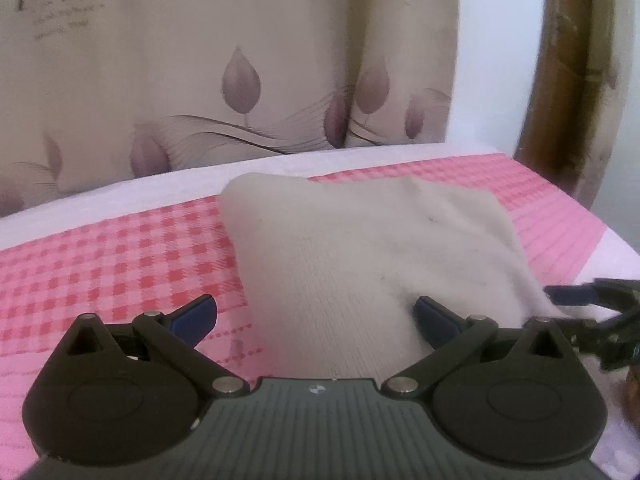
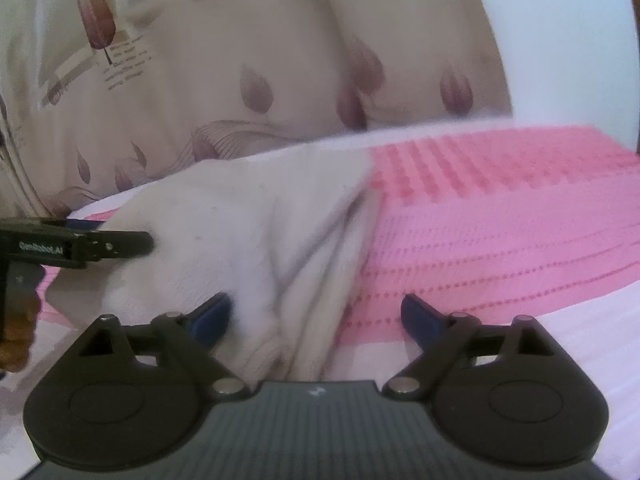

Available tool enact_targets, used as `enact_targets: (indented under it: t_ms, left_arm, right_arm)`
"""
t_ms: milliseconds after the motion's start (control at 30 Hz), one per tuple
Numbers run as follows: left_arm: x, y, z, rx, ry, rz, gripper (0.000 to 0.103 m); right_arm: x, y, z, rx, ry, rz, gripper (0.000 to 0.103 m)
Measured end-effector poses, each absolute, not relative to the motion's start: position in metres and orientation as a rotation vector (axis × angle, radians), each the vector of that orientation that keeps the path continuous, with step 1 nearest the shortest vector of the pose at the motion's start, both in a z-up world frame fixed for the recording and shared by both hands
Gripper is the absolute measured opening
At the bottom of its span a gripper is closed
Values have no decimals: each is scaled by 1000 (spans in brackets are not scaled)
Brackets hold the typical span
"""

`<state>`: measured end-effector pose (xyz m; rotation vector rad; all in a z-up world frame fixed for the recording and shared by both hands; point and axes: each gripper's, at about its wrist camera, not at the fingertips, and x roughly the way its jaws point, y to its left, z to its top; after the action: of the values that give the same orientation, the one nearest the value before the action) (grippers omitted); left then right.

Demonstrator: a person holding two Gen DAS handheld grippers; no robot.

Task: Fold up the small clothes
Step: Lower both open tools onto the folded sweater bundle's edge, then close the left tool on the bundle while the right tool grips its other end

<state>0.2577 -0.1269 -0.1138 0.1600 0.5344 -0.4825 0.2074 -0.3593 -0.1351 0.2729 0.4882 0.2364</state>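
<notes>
A small cream knitted garment [image 1: 360,240] lies on a pink checked cloth [image 1: 120,264]. My left gripper [image 1: 316,314] is open, its fingers wide apart over the garment's near left edge. The right gripper also shows at the right edge of the left wrist view [image 1: 580,300]. In the right wrist view the same garment [image 2: 248,232] lies bunched with a fold along its right side. My right gripper [image 2: 316,316] is open over the garment's near right edge and the pink cloth [image 2: 480,220]. The left gripper shows there at the left [image 2: 80,244], touching the garment.
A beige curtain with purple leaf prints [image 1: 200,80] hangs behind the surface. A brown wooden frame [image 1: 568,80] stands at the far right. White sheet [image 2: 560,340] borders the pink cloth.
</notes>
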Motion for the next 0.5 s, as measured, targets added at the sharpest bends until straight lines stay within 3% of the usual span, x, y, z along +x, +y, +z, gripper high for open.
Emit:
enact_targets:
  t_ms: [333,500]
  left_arm:
    - [306,-107,-136,-85,705,-729,103]
    - [315,-101,-142,-128,708,-793,101]
  right_arm:
    - [253,-379,-129,358,565,426,92]
    - [273,-384,-129,390,587,506,93]
